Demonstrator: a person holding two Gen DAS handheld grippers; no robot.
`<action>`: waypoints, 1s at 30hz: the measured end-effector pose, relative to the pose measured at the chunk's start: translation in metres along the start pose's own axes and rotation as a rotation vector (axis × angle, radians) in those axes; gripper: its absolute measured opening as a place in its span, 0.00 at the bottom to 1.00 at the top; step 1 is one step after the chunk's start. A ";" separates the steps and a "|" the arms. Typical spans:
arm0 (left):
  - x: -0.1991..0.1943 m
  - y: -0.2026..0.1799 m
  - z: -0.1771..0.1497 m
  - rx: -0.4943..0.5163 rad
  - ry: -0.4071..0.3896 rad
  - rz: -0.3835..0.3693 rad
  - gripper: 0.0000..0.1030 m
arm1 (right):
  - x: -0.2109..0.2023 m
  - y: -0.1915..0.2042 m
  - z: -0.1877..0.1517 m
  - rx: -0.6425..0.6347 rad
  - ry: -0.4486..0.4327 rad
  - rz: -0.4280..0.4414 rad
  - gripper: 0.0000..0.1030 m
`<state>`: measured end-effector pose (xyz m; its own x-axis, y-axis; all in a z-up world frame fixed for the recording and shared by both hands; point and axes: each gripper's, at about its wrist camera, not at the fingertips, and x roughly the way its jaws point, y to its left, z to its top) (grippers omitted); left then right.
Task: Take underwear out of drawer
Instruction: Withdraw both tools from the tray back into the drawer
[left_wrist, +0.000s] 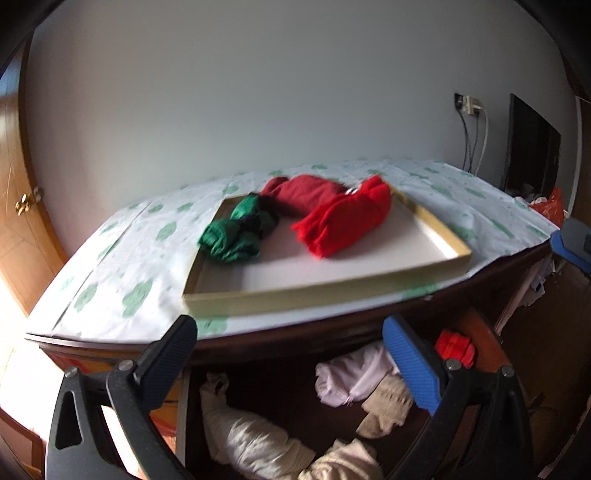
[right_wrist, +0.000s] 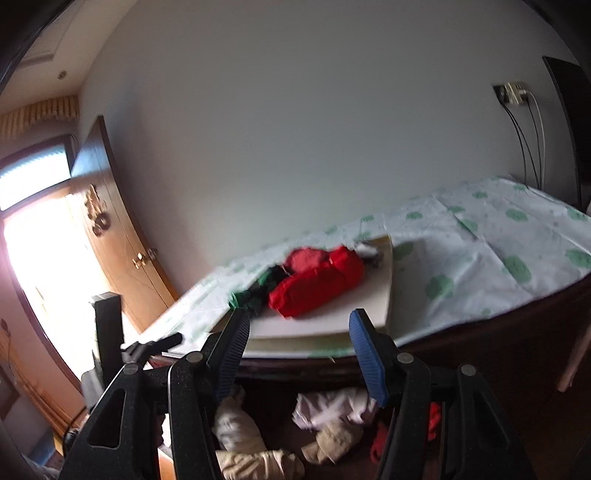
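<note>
An open dark wooden drawer (left_wrist: 484, 343) below the dresser top holds several rolled garments: beige (left_wrist: 255, 439), pale pink (left_wrist: 351, 376) and red (left_wrist: 454, 347). It also shows in the right wrist view (right_wrist: 273, 417). On the dresser top a shallow cardboard tray (left_wrist: 332, 284) holds bright red (left_wrist: 347, 221), dark red (left_wrist: 306, 192) and green (left_wrist: 236, 232) underwear. My left gripper (left_wrist: 291, 339) is open and empty above the drawer front. My right gripper (right_wrist: 299, 336) is open and empty, also above the drawer.
A white cloth with green flowers (left_wrist: 122, 266) covers the dresser top. A wooden door (right_wrist: 118, 236) stands at the left. A wall socket with cables (left_wrist: 469, 107) and a dark screen (left_wrist: 532, 147) are at the right. An orange bag (left_wrist: 554, 206) lies at the far right.
</note>
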<state>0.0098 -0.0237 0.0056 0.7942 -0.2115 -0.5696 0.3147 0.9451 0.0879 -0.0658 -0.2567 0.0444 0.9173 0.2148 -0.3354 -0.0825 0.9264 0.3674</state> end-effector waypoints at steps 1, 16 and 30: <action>0.002 0.003 -0.005 -0.008 0.012 0.003 0.99 | 0.002 0.000 -0.003 -0.003 0.016 -0.007 0.57; 0.022 0.030 -0.048 -0.013 0.150 0.012 0.99 | 0.036 -0.017 -0.056 0.296 0.527 0.127 0.57; 0.026 0.041 -0.067 0.055 0.222 -0.025 0.99 | 0.032 -0.013 -0.056 0.169 0.570 -0.019 0.57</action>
<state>0.0086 0.0261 -0.0606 0.6539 -0.1694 -0.7373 0.3656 0.9240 0.1120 -0.0574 -0.2444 -0.0200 0.5603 0.3741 -0.7390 0.0380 0.8796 0.4741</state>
